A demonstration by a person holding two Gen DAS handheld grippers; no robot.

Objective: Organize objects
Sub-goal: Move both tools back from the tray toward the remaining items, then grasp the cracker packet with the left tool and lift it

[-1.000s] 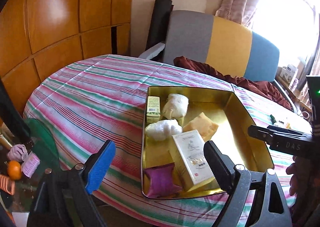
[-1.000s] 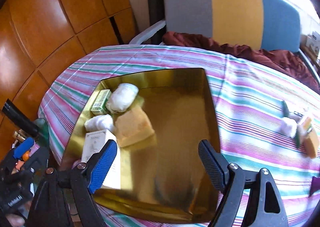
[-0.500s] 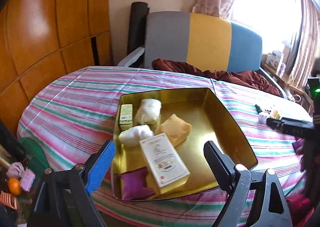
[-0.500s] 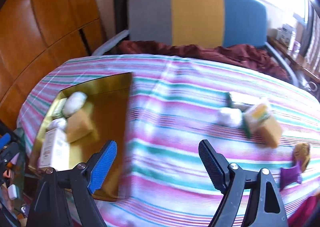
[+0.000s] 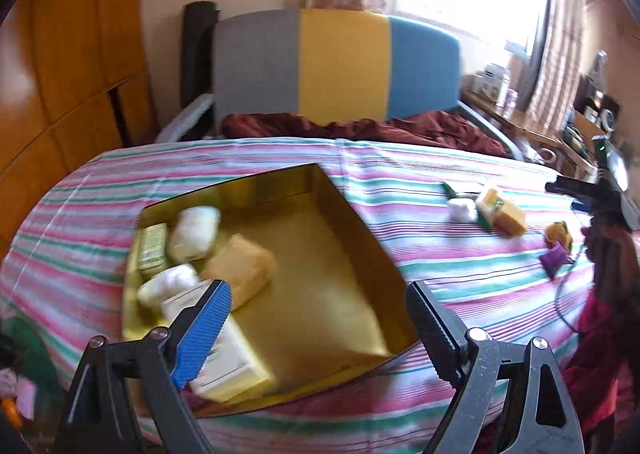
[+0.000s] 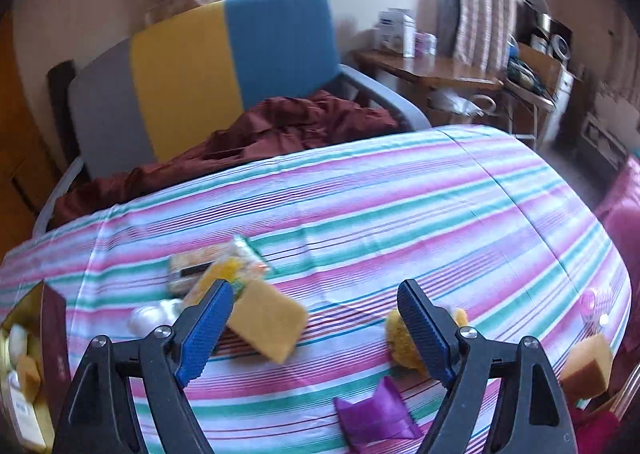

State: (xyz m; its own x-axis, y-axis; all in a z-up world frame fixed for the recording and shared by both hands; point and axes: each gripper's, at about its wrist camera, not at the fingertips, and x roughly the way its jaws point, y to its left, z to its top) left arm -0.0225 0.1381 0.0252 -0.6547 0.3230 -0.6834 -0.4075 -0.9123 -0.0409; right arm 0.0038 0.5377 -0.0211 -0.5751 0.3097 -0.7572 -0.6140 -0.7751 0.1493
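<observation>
both grippers (jaws wide) hover over gold tray (image 5: 352, 238) and purple pouch (image 6: 376, 420).

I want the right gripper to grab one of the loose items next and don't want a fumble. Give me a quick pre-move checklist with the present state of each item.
1. Right gripper open and empty: ok.
2. Orange sponge in reach between the fingers: cannot tell, view blurred.
3. Purple pouch free of neighbours: ok.
4. Gold tray has bare floor left: ok.
5. Left gripper open, holding nothing: ok.
6. Yellow fuzzy item unobstructed: not ok, partly behind a finger.
</observation>
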